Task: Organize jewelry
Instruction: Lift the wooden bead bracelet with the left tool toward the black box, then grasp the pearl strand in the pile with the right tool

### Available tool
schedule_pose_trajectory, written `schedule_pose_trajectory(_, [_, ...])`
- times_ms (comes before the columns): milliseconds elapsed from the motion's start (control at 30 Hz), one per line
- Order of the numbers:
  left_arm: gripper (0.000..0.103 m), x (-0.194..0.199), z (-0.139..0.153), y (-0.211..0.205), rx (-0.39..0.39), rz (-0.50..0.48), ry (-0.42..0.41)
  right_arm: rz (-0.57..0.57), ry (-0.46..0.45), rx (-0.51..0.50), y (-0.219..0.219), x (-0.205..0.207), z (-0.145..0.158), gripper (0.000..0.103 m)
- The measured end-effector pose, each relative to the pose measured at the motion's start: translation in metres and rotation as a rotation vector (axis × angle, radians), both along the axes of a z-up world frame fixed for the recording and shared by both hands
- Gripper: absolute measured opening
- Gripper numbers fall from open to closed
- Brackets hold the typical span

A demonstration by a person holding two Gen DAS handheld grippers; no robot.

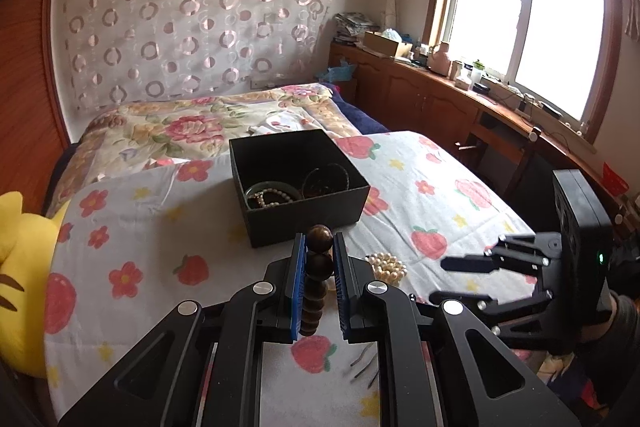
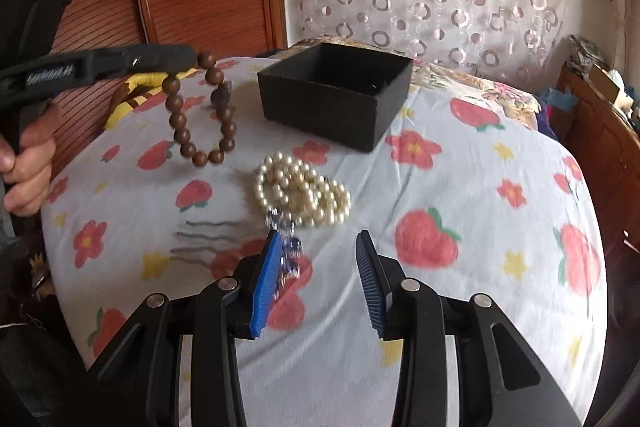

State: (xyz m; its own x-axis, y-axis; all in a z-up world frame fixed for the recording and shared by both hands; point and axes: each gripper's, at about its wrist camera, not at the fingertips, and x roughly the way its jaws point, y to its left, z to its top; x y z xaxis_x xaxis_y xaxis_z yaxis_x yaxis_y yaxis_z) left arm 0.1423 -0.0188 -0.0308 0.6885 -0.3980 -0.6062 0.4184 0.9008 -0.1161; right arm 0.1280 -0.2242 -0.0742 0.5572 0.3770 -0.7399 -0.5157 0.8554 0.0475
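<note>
Jaws, left gripper (image 1: 320, 247): drawn narrow, blue pads clamped on a brown wooden bead bracelet (image 1: 318, 283) at lower centre of the left wrist view; in the right wrist view the same bracelet (image 2: 200, 115) hangs as a loop clear of the bedsheet at upper left, below the gripper tips, with a hand (image 2: 28, 167) on the grip at the left edge. Jaws, right gripper (image 2: 318, 251): standing apart, nothing between the pads; a small blue and silver trinket (image 2: 290, 251), blurred, lies on the sheet just beside the left pad, contact not discernible. Hairpins (image 2: 204, 239), dark and wavy, on the sheet at lower left of that view. Pearl bracelets (image 2: 304, 195), cream, heaped in a pile on the sheet at centre, just beyond the trinket; seen also in the left wrist view (image 1: 388, 267) just right of the clamped beads. Bedsheet (image 2: 460, 167), white with strawberry and flower print. Black box (image 1: 300, 183), open, square, standing on the sheet beyond the pearls, centre of frame; inside lie a pearl strand (image 1: 272, 199) within a dark bangle and a second dark ring (image 1: 326, 181). Yellow plush toy (image 1: 20, 267) at left edge. Floral quilt (image 1: 200, 127) behind the box. Circle-patterned curtain (image 1: 192, 15) on the far wall.
</note>
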Motion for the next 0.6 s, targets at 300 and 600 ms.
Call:
schedule_pose_trajectory(300, [0.012,-0.003,-0.003,0.005,-0.003,0.003,0.005,0.054,0.05,-0.067,0.025,0.038,-0.002,0.041])
schedule_pose_trajectory(600, [0.012,-0.005,-0.005,0.008,-0.007,0.006,0.006,0.06,0.094,-0.106,0.033,0.058,-0.013,0.041])
